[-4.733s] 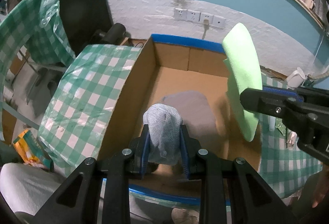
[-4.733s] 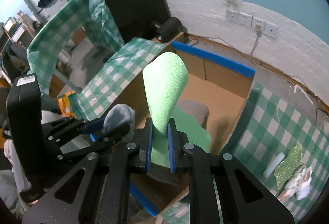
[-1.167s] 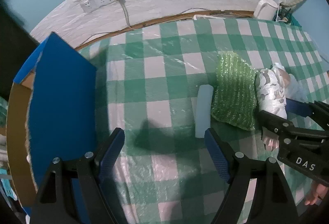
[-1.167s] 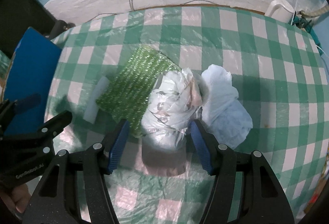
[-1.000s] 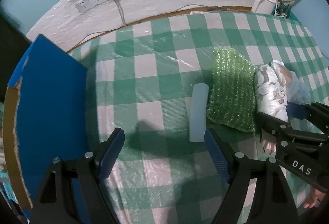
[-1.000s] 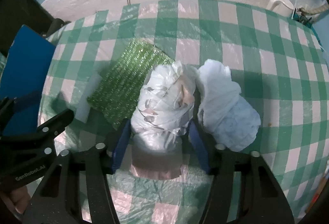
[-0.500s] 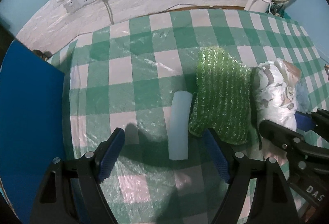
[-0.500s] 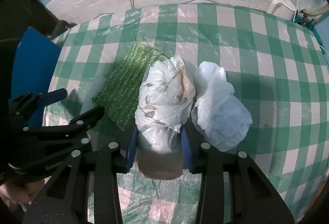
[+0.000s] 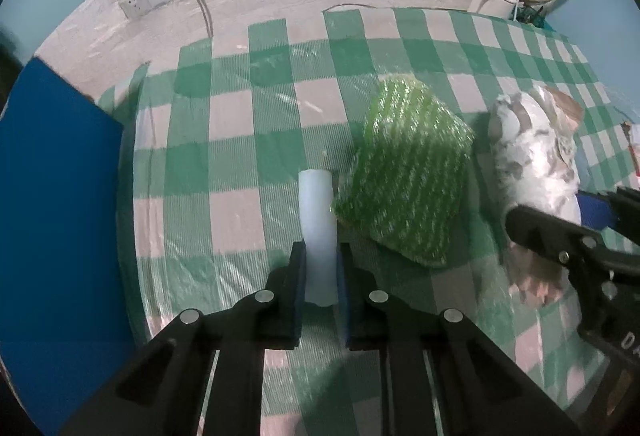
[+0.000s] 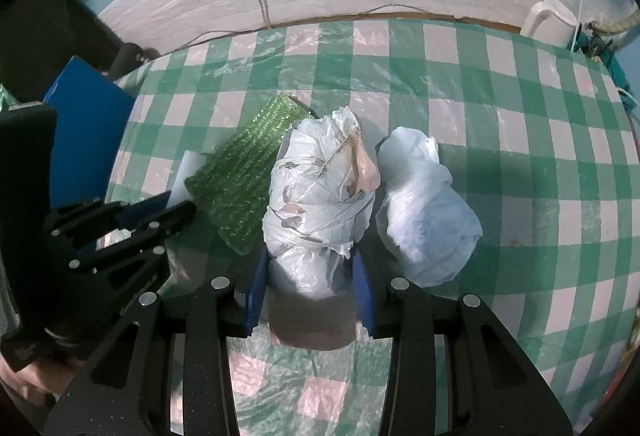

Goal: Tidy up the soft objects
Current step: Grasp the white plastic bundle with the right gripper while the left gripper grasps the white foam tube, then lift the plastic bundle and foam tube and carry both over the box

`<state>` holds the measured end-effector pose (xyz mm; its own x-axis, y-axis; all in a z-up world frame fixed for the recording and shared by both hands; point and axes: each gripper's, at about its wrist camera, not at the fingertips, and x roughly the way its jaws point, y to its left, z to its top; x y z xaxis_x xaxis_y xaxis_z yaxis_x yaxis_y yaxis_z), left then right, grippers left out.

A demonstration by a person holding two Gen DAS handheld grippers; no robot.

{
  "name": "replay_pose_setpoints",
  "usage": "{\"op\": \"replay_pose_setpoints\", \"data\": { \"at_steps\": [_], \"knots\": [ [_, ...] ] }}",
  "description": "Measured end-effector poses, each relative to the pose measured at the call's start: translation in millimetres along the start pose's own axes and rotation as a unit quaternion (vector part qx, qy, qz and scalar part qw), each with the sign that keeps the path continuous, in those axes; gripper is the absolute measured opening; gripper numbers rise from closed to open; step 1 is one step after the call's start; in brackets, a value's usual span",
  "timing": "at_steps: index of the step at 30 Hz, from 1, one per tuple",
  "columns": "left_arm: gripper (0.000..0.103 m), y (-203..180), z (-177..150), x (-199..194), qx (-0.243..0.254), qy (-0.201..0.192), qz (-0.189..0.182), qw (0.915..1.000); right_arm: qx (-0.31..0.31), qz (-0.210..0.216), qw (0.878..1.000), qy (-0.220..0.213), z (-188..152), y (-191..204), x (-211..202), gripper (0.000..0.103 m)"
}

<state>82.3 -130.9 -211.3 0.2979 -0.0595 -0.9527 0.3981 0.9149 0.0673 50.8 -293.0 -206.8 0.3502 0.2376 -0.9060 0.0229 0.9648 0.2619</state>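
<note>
Checked tablecloth (image 10: 460, 84): green-and-white plastic sheet covering the whole work surface; every loose item lies on it.

Blue-edged box (image 9: 52, 196): stands at the left edge of the cloth, judged to be the container for sorted items. Its inside is not visible, so what it already holds cannot be told.

Patterned plastic bundle (image 10: 320, 192): crumpled white bag with grey and tan print, the bulkiest soft item. The right gripper (image 10: 308, 300) is closed down on its near end, blue pads pressing into both sides. The bundle rests on the cloth, not yet lifted.

White plastic bundle (image 10: 424, 212): plain, lying just to the right of the patterned one and touching it. Ungripped.

Green bubble-wrap pad (image 9: 404, 172): flat, glittery sheet lying between the patterned bundle and the foam stick, one edge overlapping the stick's side. Ungripped.

White foam stick (image 9: 318, 220): slim cylinder pointing away from the left gripper (image 9: 320, 284), whose jaws are narrowed tight around its near end. It lies flat on the cloth.

Progress, as judged: four soft items remain on the cloth. Two are clamped and ready for carrying to the box; the plain bundle and green pad await collection afterward.
</note>
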Motion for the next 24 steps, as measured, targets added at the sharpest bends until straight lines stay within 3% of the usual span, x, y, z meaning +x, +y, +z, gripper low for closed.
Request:
{"op": "replay_pose_setpoints", "data": {
  "at_steps": [11,24],
  "knots": [
    [0.013,13.9,-21.1,-21.8,-0.023,0.005,-0.035,0.9991,-0.023,0.009,1.0,-0.006,-3.7,20.8,-11.8,0.037],
    [0.013,17.9,-34.6,-73.6,-0.011,-0.04,-0.02,0.9989,-0.044,0.01,0.999,-0.025,-9.7,40.6,-40.8,0.037]
  ]
}}
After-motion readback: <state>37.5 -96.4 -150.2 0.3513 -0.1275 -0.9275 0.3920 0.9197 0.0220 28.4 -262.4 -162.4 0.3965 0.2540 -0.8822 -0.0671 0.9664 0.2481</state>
